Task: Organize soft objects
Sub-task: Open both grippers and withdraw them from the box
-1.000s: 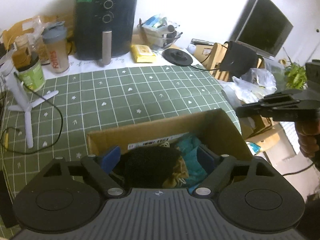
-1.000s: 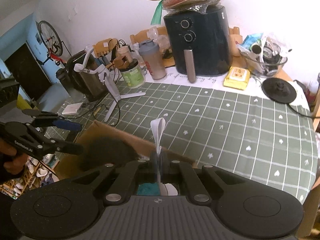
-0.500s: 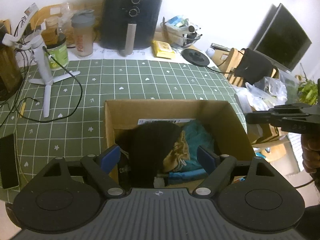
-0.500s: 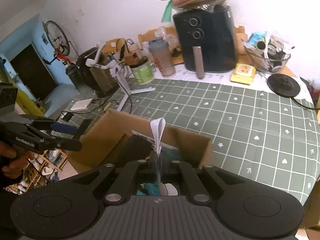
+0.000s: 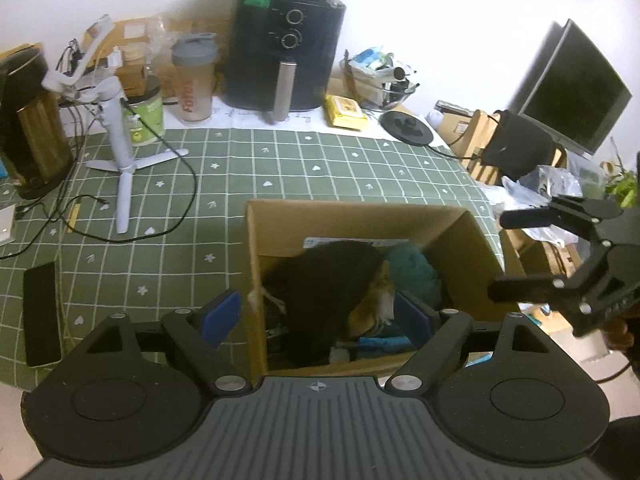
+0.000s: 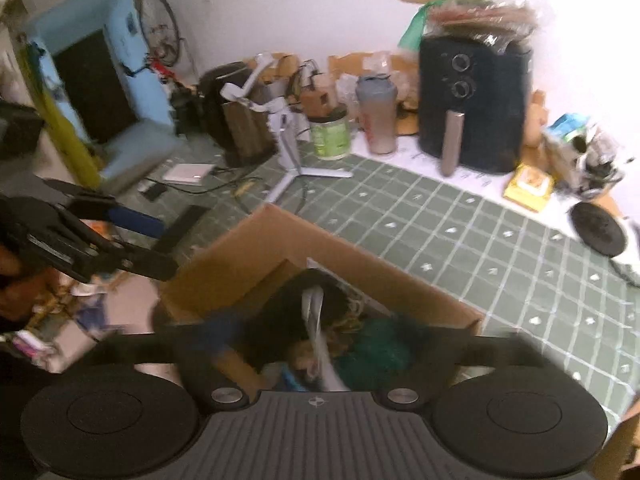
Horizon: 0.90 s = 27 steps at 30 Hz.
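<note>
Cardboard box [image 5: 360,220], open, on the green checked worktop [image 5: 280,168]: holds black fluffy item [image 5: 332,280], teal item [image 5: 412,268], white strip [image 6: 316,320]. Left tongs [image 5: 316,316]: apart, empty, above box's near edge. Right tongs [image 6: 320,336]: jaws just opened wide, strip loose between them.

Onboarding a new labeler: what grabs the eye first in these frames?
The open cardboard box near the front edge of the green checked tablecloth, stuffed with a black fuzzy item and a teal one. Both grippers hover open over it: the left gripper astride its near wall, the right gripper with a white strip loose between its just-opened jaws. Behind, a black air fryer dominates the cluttered back edge.
</note>
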Available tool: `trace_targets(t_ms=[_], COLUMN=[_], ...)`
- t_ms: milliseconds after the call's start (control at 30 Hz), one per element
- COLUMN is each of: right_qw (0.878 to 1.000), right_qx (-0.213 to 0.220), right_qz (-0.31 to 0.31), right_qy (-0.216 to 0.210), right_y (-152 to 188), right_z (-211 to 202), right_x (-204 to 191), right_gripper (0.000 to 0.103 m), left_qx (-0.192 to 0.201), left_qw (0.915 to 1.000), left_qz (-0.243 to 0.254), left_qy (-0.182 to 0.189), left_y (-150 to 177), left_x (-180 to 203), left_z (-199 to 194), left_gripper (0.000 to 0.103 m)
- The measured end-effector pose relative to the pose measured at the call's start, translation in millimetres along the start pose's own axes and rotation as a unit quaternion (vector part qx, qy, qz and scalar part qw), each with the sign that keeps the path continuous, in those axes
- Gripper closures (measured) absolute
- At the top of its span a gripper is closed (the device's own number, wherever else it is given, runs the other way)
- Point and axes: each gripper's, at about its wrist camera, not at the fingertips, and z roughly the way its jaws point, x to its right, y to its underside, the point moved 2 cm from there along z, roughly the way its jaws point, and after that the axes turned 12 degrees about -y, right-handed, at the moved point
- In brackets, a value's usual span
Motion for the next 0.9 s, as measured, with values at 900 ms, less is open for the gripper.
trace_targets(t_ms=[900], right_qw=[0.961], right_qx=[-0.061], right_qz=[0.165], right_qy=[0.214], right_y=[41], right_z=[11], right_x=[-33], right_gripper=[0.0], left_qx=[-0.027], left_qw=[0.9961], left_qz=[0.045], left_qy=[-0.07], left_y=[10], left_x=[4], left_z=[-3], left_gripper=[0.0])
